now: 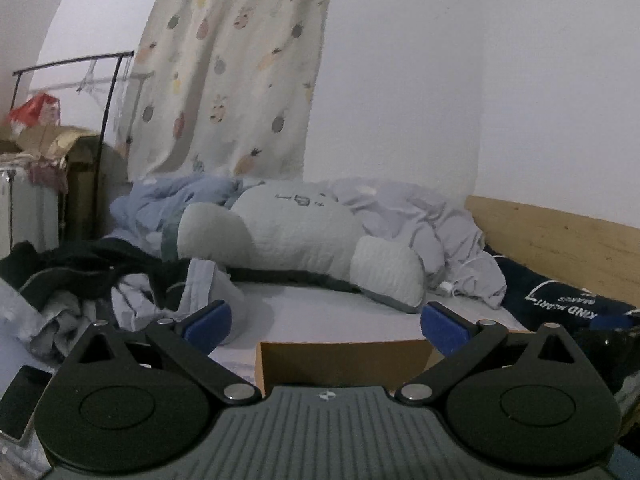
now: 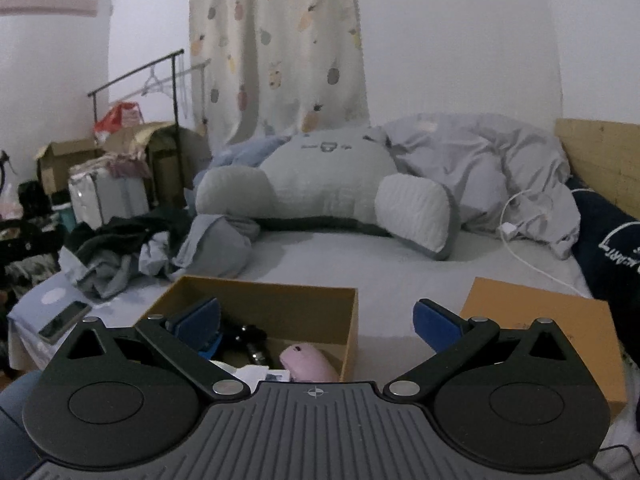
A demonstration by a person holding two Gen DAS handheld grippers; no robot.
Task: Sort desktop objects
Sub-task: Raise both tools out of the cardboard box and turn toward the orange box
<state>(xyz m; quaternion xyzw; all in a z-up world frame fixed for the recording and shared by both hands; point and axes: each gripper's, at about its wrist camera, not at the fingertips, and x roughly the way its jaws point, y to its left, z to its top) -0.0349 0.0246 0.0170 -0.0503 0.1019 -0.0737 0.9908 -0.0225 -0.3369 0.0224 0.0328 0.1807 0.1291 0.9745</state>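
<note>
In the right wrist view an open brown cardboard box [image 2: 304, 292] sits on the bed just ahead of my right gripper [image 2: 316, 320]. Inside it lie a pink computer mouse [image 2: 308, 362], a black object [image 2: 252, 340] and some white items. The right gripper is open and empty, its left blue pad over the box. An orange box lid [image 2: 536, 312] lies flat to the right. In the left wrist view my left gripper [image 1: 326, 320] is open and empty above the near wall of a brown box [image 1: 340, 364], whose inside is hidden.
A large grey cushion [image 2: 328, 184] and a rumpled duvet [image 2: 480, 160] fill the back of the bed. Clothes [image 2: 132, 248] are piled at the left, a phone [image 2: 64, 322] lies near the bed's left edge, and a white charger cable [image 2: 516, 232] trails at the right.
</note>
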